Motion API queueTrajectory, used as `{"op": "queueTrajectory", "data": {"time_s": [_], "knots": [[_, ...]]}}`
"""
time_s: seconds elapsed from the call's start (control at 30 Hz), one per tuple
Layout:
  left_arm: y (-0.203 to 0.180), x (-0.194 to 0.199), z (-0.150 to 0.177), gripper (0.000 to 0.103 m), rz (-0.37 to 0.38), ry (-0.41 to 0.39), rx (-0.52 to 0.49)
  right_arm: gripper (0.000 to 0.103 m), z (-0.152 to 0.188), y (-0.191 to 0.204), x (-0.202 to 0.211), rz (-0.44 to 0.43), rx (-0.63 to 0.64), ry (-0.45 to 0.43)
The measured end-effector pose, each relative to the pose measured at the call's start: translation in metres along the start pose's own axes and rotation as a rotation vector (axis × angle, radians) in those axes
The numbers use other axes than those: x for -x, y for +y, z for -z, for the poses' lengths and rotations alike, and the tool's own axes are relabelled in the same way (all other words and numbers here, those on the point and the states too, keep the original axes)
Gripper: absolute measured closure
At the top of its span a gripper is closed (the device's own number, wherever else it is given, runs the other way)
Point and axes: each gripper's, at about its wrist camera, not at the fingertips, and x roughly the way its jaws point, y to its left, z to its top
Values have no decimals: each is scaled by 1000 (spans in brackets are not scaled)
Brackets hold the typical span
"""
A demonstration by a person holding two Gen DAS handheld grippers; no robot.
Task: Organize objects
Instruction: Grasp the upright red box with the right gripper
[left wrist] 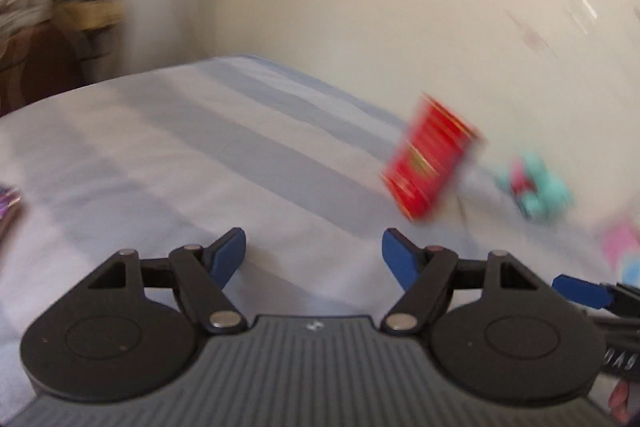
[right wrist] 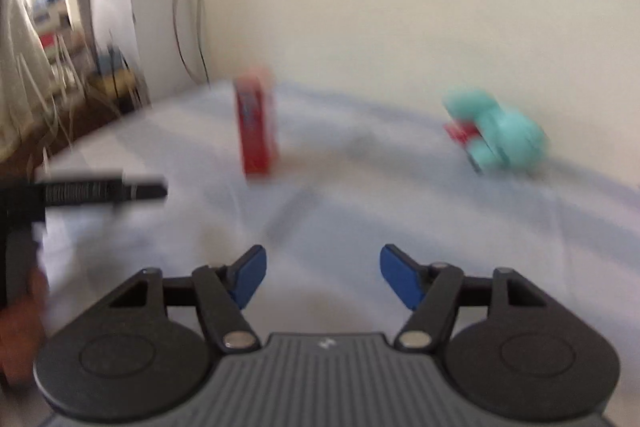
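A red box [left wrist: 432, 157] stands on the pale striped bed sheet [left wrist: 200, 147], ahead and to the right of my left gripper [left wrist: 313, 247]. A teal toy with red parts [left wrist: 536, 187] lies further right, near the wall. My left gripper is open over bare sheet with nothing between its blue pads. In the right wrist view the red box [right wrist: 256, 131] stands upright ahead to the left and the teal toy [right wrist: 500, 135] lies ahead to the right. My right gripper [right wrist: 322, 263] is open and holds nothing. Both views are blurred by motion.
A cream wall [left wrist: 400, 7] borders the bed behind the objects. Something pink [left wrist: 620, 247] lies at the right edge, something purple [left wrist: 8, 203] at the left edge. A hand [right wrist: 20, 327] holds the other gripper's black body at the left. Cluttered furniture [right wrist: 60, 47] stands beyond the bed.
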Motion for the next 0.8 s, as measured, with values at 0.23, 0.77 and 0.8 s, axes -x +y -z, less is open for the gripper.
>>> {"op": "queueTrajectory", "data": {"time_s": [0.23, 0.77, 0.8], "knots": [[-7, 3, 2, 26, 39, -3, -5, 39, -83, 32, -55, -56, -27, -101], [-13, 1, 4, 26, 124, 30, -77, 73, 72, -123, 84, -264, -745, 50], [-17, 3, 6, 26, 136, 29, -105, 67, 90, -132, 102, -245, -774, 44]]}}
